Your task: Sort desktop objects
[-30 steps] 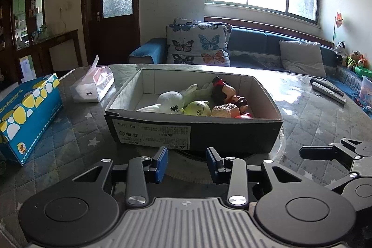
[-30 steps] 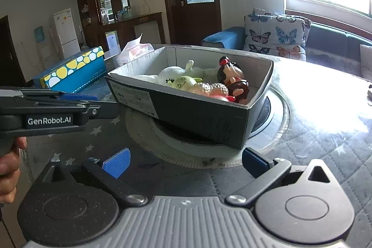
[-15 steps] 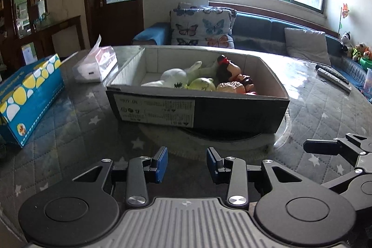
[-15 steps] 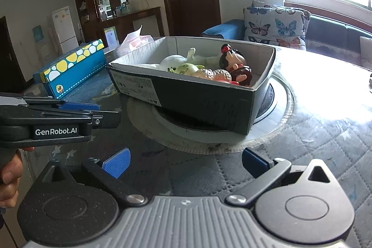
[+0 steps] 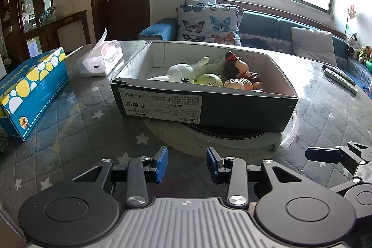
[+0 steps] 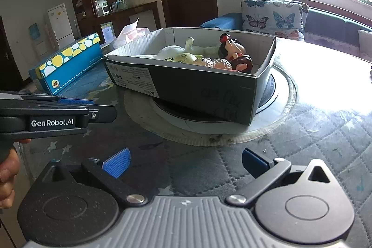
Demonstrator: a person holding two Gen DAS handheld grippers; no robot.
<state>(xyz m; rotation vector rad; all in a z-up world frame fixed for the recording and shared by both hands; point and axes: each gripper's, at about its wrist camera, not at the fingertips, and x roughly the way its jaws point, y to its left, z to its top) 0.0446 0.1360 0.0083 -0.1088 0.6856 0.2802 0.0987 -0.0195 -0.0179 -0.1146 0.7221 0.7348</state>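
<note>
A dark cardboard box with a white inside stands on a round turntable in the middle of the table. It holds several toys: a white rabbit, a yellow-green ball, a dark-haired doll and a pink toy. The box also shows in the right wrist view. My left gripper is open and empty, a short way in front of the box. My right gripper is wide open and empty, low over the table before the box's corner.
A blue dotted tissue box lies at the left. A white tissue pack sits behind it. Two remote controls lie at the far right. The round turntable rim runs under the box. A sofa stands behind the table.
Both grippers have drawn back from the box, which now sits farther off in both views. Neither gripper's opening has changed.
</note>
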